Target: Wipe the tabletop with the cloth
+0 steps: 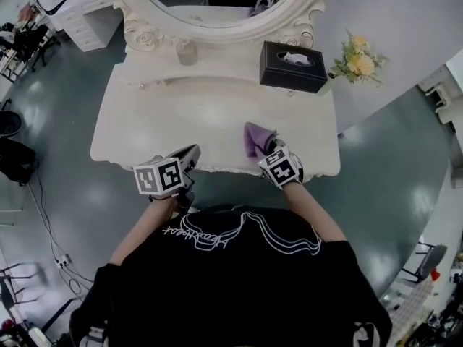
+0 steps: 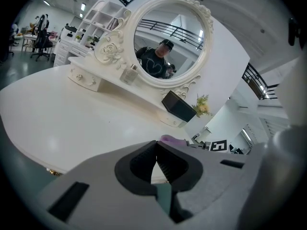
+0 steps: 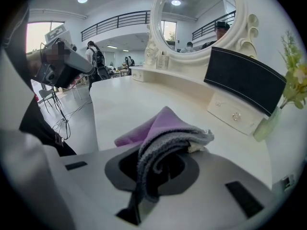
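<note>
A purple and grey cloth (image 1: 256, 139) is bunched on the front right part of the white dressing tabletop (image 1: 181, 114). My right gripper (image 1: 273, 150) is shut on the cloth (image 3: 165, 135), whose folds spill out between its jaws and rest on the tabletop (image 3: 129, 104). My left gripper (image 1: 189, 153) hovers at the tabletop's front edge, left of the cloth. Its jaws meet at the tips, shut on nothing (image 2: 156, 152). The cloth (image 2: 171, 140) peeks just past it in the left gripper view.
A black tissue box (image 1: 293, 66) stands at the back right, with a yellow flower bunch (image 1: 358, 60) beside it. An oval mirror (image 1: 217, 6) in an ornate white frame rises at the back, a small glass bottle (image 1: 187, 51) at its base. Grey floor surrounds the table.
</note>
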